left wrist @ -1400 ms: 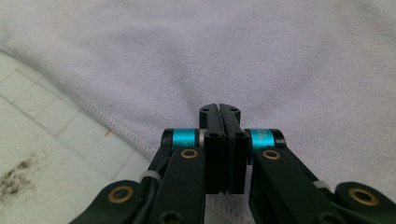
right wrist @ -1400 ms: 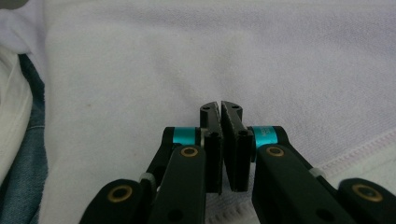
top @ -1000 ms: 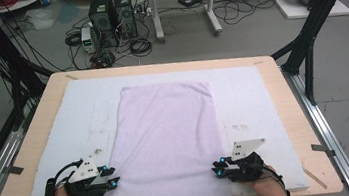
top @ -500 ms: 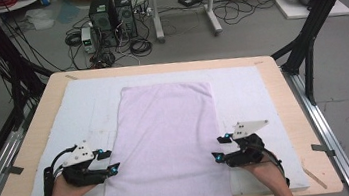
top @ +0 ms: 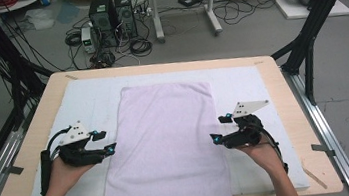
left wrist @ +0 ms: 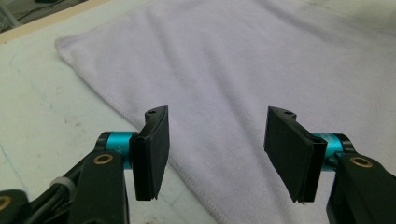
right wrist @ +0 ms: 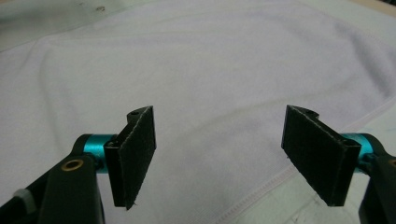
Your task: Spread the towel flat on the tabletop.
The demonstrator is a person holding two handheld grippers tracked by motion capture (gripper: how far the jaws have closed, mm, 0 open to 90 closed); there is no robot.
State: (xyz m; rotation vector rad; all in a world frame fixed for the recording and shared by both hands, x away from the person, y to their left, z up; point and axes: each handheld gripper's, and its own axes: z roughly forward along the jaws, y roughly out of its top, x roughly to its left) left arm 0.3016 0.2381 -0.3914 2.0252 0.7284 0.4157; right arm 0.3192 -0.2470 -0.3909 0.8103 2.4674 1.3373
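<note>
On the counter (top: 270, 73), over a white mat (top: 87, 98), a lilac towel (top: 167, 139) is spread flat, its near edge draped past the 6 o'clock rim; the left hand-held gripper (top: 103, 143) is held at its 9 o'clock hem, jaws spread and empty; the right hand-held gripper (top: 219, 128) is held at the 3 o'clock hem, likewise spread.

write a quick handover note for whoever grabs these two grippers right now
Left hand-held gripper: open, holding nothing, at the towel's left edge.
Right hand-held gripper: open, holding nothing, at the towel's right edge.
Towel: pale lilac, spread flat on the white mat, near end hanging over the table's front edge.
Done: towel laid out, no fold made.
Left: probably grip both side edges and fold.
</note>
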